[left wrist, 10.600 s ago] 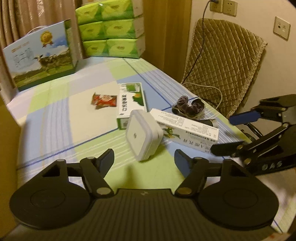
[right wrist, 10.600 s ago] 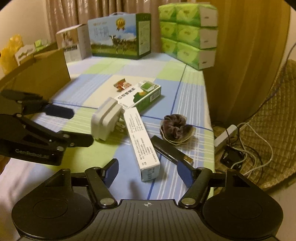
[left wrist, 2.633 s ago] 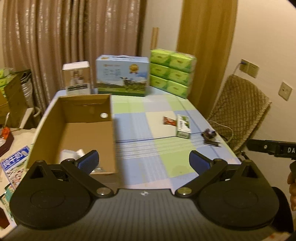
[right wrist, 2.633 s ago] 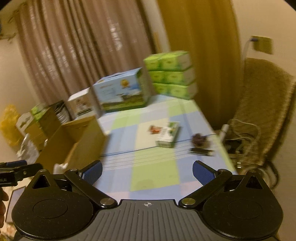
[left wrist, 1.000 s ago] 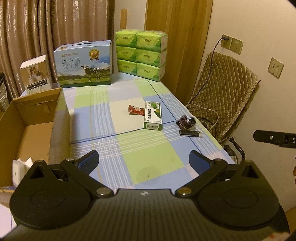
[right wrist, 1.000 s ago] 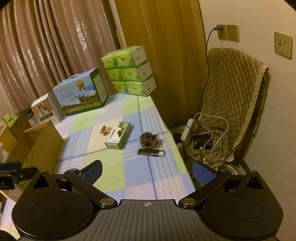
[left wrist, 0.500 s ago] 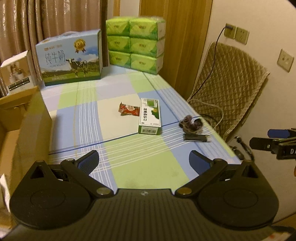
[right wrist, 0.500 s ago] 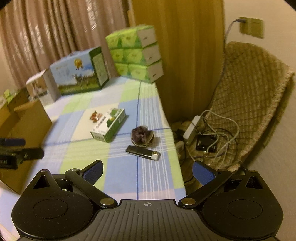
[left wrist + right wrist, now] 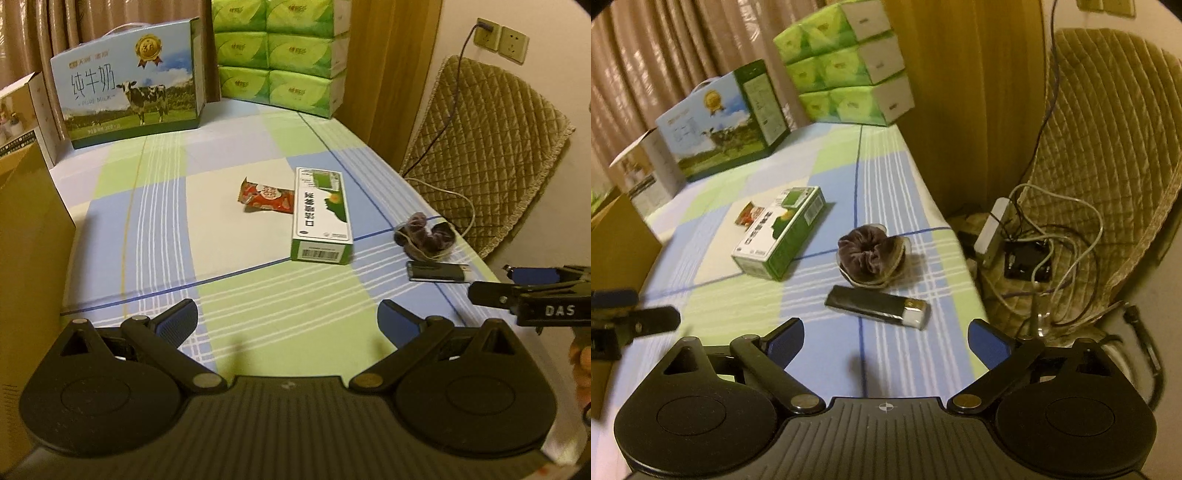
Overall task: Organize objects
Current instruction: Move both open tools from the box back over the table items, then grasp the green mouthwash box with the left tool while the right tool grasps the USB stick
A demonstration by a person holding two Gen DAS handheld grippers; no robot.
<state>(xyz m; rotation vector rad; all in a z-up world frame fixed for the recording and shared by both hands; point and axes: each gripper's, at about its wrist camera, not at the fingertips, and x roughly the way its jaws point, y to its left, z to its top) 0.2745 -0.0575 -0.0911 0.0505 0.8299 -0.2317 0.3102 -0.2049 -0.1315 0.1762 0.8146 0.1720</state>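
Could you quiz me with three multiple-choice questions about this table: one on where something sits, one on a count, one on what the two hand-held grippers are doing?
1. Where does the black lighter lie?
A. On top of the green-and-white carton
B. Just in front of the dark scrunchie, near the table's right edge
C. Inside the cardboard box

2. How many loose small items lie on the checked tablecloth?
A. Two
B. Four
C. Six

3. What state are the left gripper and the right gripper in?
A. Both open, holding nothing
B. Both shut on items
C. One grips the carton

Answers: 1 B, the lighter lies right below the scrunchie in the right wrist view. 2 B, red snack packet, green-and-white carton, scrunchie, lighter. 3 A, each pair of fingers stands wide apart with only cloth between.
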